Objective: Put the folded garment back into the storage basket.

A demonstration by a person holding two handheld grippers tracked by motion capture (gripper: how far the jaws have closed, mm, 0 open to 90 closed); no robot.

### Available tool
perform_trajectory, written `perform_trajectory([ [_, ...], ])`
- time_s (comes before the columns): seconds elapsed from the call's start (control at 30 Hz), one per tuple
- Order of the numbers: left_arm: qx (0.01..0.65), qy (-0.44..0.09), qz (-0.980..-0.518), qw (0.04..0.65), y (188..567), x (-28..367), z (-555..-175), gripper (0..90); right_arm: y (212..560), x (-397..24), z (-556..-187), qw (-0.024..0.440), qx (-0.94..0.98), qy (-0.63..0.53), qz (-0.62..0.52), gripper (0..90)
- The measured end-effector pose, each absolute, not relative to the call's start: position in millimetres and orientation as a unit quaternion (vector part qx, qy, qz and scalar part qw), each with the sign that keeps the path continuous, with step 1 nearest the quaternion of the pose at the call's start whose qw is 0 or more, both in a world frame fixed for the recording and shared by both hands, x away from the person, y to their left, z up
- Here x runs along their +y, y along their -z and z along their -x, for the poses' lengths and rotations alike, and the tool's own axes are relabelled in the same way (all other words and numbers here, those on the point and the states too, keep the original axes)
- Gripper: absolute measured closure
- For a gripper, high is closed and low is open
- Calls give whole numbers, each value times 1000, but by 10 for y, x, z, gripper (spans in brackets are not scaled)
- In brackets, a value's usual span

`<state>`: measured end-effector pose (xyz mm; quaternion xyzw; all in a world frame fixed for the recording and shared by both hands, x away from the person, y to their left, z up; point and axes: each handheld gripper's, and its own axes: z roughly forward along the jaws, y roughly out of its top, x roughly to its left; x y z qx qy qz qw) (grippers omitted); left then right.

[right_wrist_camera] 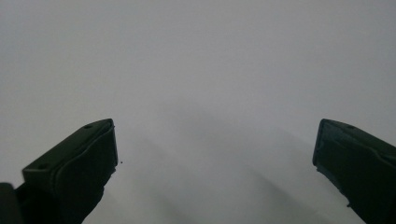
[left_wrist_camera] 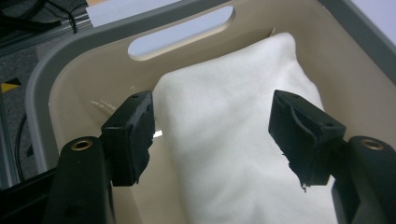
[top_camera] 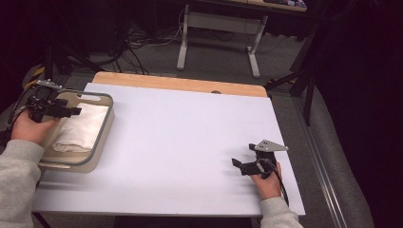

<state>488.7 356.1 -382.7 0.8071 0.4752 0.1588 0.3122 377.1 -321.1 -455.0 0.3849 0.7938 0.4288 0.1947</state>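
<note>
Item: beige bin [top_camera: 97,142] with a grey rim and slotted handle, standing at the left edge of the white tabletop [top_camera: 180,142]

Contents: one folded white cloth [top_camera: 83,126], lying flat along the bottom of the bin, one end close to the handle wall

Left gripper [top_camera: 71,112]: held in the person's left hand [top_camera: 31,127], poised over the bin's left side and pointing across it. In the left gripper view its jaws stand apart above the cloth [left_wrist_camera: 233,130], one on each side of the fold, with no pad pressing on the fabric

Right gripper [top_camera: 237,165]: held in the right hand [top_camera: 268,183] near the right front of the tabletop, well apart from the bin. Jaws wide apart, nothing between them, bare white surface [right_wrist_camera: 201,93] beneath

Surroundings: wooden strip at the tabletop's far edge, desk legs and cables on the floor beyond
</note>
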Motion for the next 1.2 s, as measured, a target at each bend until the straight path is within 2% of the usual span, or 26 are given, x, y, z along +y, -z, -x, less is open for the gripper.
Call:
perform_trajectory([
  [0.6,443,-203,-791,370,3423,3315,-4395,75,4549,-3200,-3770,192,796,-431,-379,6],
  [0.9,420,-207,-786,404,3275,3189,-4131,49,4540,-3202,-3761,192,796,-435,-375,6],
  [1.2,380,-188,-792,439,3200,3005,-3939,16,4538,-3199,-3758,195,795,-438,-370,6],
])
